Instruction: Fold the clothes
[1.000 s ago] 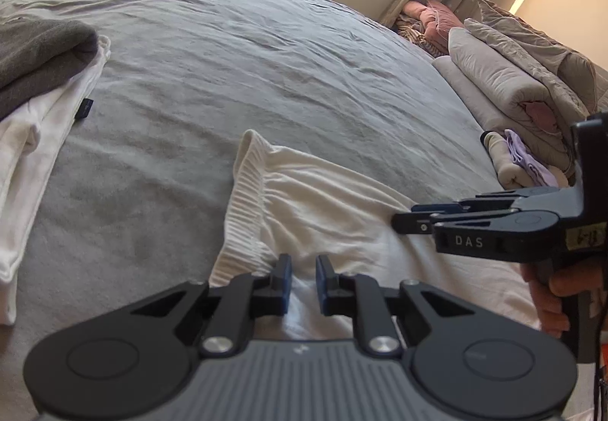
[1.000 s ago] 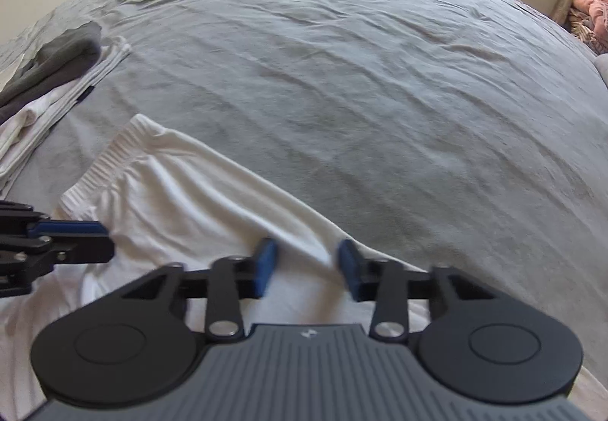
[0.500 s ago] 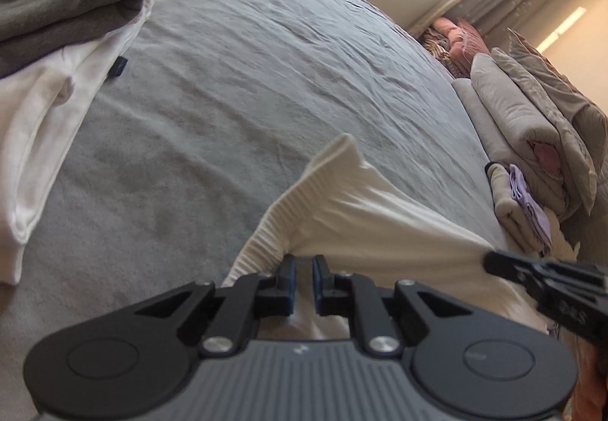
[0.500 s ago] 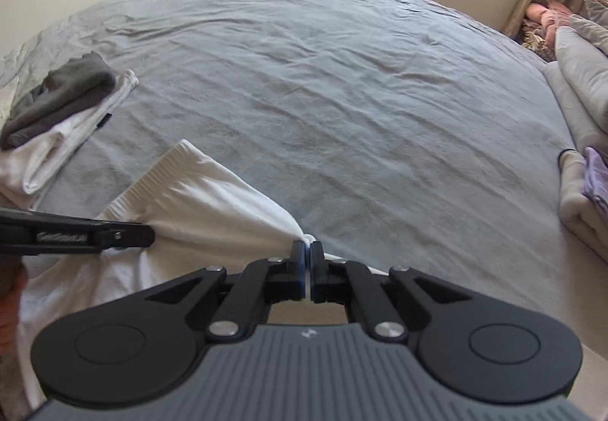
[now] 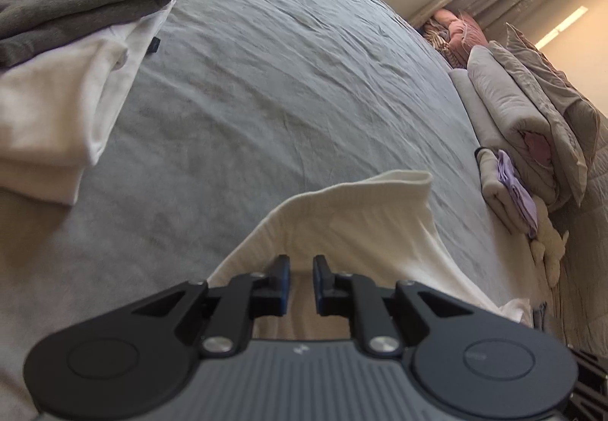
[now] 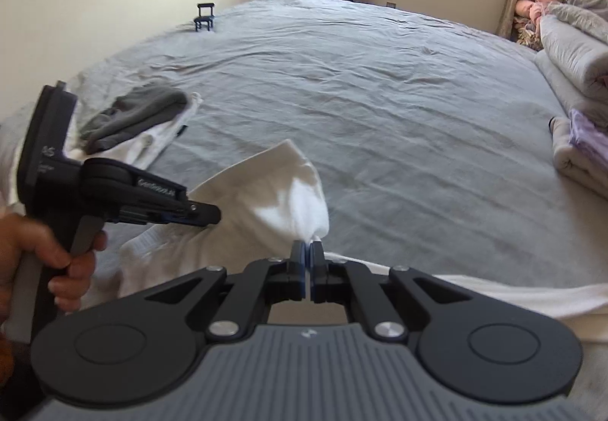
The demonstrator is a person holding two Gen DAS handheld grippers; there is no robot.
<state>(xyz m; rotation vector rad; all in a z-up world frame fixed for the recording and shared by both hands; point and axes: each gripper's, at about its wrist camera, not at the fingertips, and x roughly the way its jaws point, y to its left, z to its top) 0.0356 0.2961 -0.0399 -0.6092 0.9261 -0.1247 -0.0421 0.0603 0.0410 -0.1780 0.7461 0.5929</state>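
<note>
White cloth (image 6: 262, 200), the thing to be folded, is held up a little over the grey bed (image 6: 380, 109). One edge is pinched tight in the right gripper (image 6: 307, 255). The left gripper (image 5: 300, 276) is almost shut, with cloth between its pads; whether it is squeezed cannot be told. The fold looks only just started, since most of the cloth is not yet laid flat. A grey and white pile (image 5: 68, 52) is already set aside on the bed. The near part of the cloth is hidden under both grippers, so its shape cannot be made out.
</note>
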